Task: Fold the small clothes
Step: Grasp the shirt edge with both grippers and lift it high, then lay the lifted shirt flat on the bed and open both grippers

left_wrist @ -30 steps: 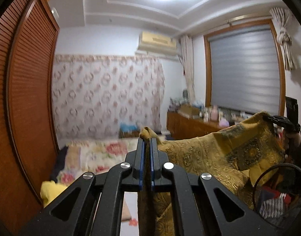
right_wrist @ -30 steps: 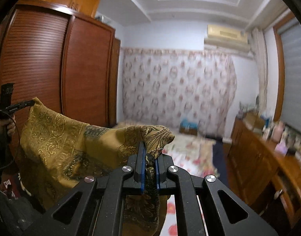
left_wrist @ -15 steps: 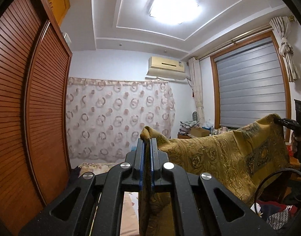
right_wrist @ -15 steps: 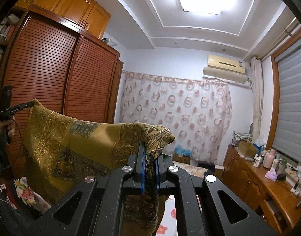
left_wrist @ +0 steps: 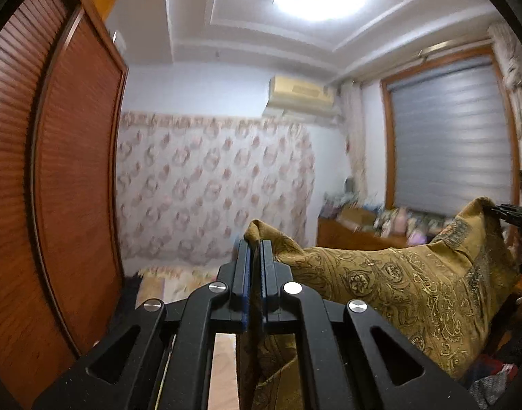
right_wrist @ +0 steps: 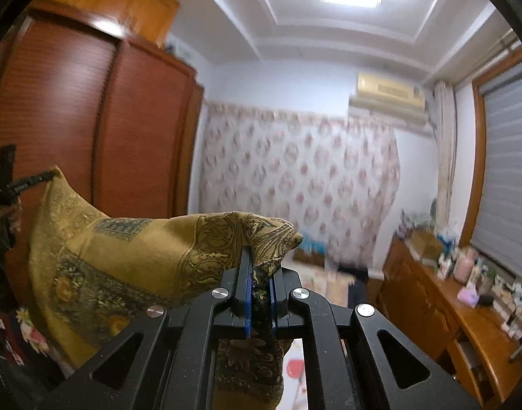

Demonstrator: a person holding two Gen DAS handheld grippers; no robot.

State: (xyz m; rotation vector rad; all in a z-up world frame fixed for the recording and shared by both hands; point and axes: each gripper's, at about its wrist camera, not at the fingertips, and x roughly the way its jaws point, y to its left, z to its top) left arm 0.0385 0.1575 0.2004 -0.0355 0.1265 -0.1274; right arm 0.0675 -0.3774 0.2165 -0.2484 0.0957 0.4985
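**Open air ahead, furniture on both flanks**

Wardrobe walls off 9 o'clock. Dresser, its top crowded with bottles, blocks 3 o'clock. Cloth spans the gap between both grippers. Toward 12 o'clock, open to the curtain.

Left tongs and right tongs raised level, both clamped.

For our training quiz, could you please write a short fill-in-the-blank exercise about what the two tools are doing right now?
1. The left tool is shut on a corner of the mustard-yellow ____.
2. The right tool grips the cloth at another ____.
3. Between the tools the cloth hangs in the ____, not on the bed.
4. On the wall above the curtain is an air ____.

Missing words: cloth; corner; air; conditioner
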